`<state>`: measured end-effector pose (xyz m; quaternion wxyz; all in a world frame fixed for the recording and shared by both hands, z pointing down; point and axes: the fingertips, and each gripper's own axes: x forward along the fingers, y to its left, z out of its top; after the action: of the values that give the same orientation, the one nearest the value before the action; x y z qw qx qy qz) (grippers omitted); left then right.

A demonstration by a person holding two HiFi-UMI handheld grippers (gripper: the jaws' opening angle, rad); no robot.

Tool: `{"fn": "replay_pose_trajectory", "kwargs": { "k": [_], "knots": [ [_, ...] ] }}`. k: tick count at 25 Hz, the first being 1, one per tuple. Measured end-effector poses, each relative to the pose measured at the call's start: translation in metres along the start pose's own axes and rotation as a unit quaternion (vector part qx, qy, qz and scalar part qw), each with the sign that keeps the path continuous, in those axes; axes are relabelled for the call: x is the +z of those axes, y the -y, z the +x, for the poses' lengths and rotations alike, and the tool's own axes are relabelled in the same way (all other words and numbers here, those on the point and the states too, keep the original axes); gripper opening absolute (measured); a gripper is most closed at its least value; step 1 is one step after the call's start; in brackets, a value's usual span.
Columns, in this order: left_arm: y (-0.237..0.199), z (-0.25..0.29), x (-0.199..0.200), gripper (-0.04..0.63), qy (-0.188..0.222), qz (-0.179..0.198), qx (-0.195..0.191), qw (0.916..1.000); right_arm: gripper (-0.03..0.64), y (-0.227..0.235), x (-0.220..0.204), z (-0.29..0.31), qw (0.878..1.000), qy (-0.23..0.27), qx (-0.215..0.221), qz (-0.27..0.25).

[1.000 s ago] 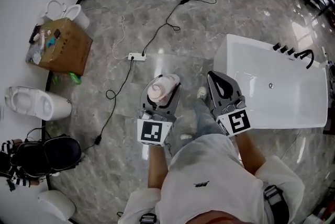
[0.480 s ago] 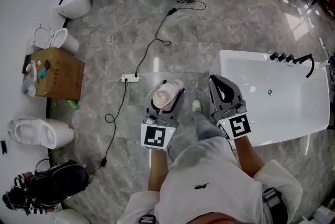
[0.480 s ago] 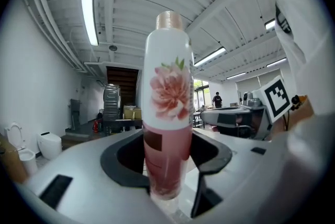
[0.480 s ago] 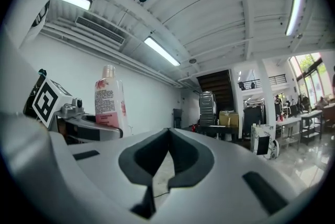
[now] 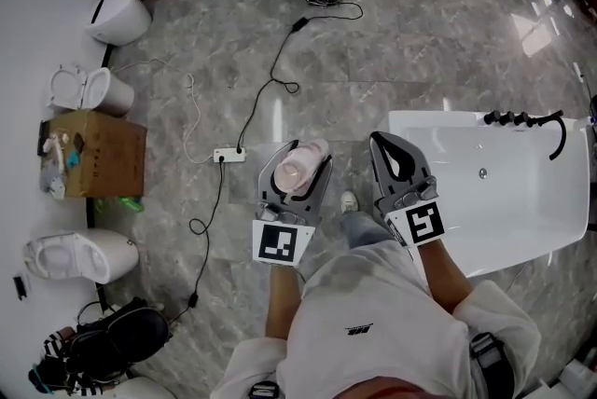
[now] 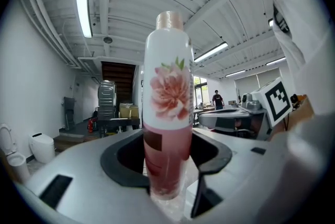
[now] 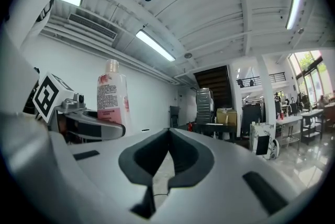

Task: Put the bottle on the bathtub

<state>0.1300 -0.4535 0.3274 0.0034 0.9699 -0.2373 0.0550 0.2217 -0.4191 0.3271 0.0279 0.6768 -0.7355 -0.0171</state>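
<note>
A white and pink bottle [image 6: 167, 108] with a flower print stands upright between the jaws of my left gripper [image 5: 295, 181], which is shut on its lower part. From above, the bottle's cap [image 5: 292, 170] shows over the grey floor. The same bottle [image 7: 111, 105] rises beyond the left gripper in the right gripper view. My right gripper [image 5: 395, 159] is shut and holds nothing; its tips touch. It hovers at the left end of the white bathtub [image 5: 522, 222], which lies on the floor to the right.
Black taps [image 5: 522, 119] sit on the tub's far rim. A power strip [image 5: 228, 155] with cables lies just ahead on the floor. A cardboard box [image 5: 93, 153] and toilets [image 5: 76, 254] line the left wall. A person's shoe [image 5: 349, 201] shows between the grippers.
The whole view has shifted: the bathtub now lies closer and lower on the right, and the box and toilets slid down the left. Both grippers keep their hold and pose.
</note>
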Motion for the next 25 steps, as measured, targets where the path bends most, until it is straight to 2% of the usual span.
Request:
{"fn": "replay_pose_trajectory", "kwargs": {
  "k": [6, 10, 14, 20, 25],
  "knots": [
    [-0.001, 0.057, -0.001, 0.233, -0.004, 0.005, -0.019, 0.9998, -0.006, 0.046, -0.008, 0.022, 1.000, 0.000, -0.012, 0.002],
    [0.009, 0.098, -0.006, 0.233, -0.012, 0.008, -0.052, 0.9985, -0.006, 0.082, -0.020, 0.023, 0.999, -0.004, -0.043, 0.009],
    [0.025, 0.140, -0.011, 0.233, -0.011, 0.013, -0.103, 0.9945, -0.007, 0.118, -0.030, 0.016, 0.995, -0.008, -0.097, 0.027],
    [0.075, 0.214, -0.024, 0.233, -0.017, 0.015, -0.194, 0.9807, -0.006, 0.189, -0.055, -0.022, 0.979, -0.026, -0.197, 0.036],
    [0.125, 0.269, -0.037, 0.233, -0.019, 0.023, -0.277, 0.9604, -0.006, 0.242, -0.077, -0.060, 0.962, -0.034, -0.269, 0.027]
  ]
}}
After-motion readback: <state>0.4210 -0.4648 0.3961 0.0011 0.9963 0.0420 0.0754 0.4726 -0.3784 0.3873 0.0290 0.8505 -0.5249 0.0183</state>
